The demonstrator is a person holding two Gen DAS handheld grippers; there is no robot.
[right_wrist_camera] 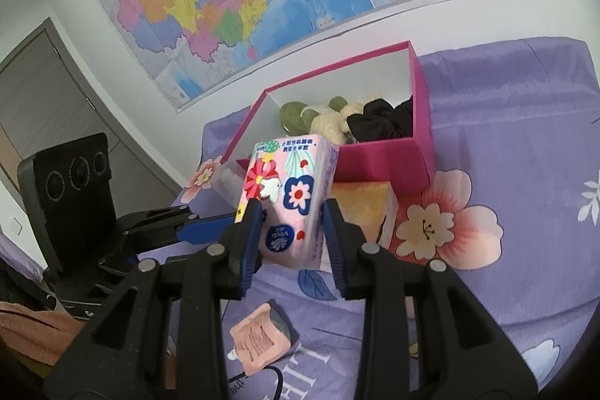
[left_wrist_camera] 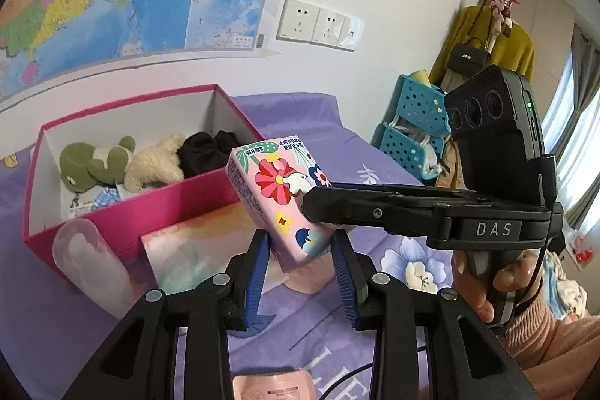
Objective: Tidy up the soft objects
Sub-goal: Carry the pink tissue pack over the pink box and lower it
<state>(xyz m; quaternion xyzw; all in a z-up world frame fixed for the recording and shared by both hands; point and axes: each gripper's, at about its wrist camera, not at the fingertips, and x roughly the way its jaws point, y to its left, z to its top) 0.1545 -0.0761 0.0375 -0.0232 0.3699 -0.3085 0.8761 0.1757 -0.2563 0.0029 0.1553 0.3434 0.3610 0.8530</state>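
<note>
A pink storage box (left_wrist_camera: 123,208) sits open on the purple bedsheet (left_wrist_camera: 375,182), already holding plush toys (left_wrist_camera: 150,164). The left gripper (left_wrist_camera: 300,250) and right gripper (right_wrist_camera: 288,231) both clamp one floral tissue pack (right_wrist_camera: 292,208), held above the sheet just before the box, presumably for loading.

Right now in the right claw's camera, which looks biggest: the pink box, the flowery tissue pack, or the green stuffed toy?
1. Pink box
2. Tissue pack, though it looks big partly because it is nearest the camera
3. Green stuffed toy, partly hidden
</note>
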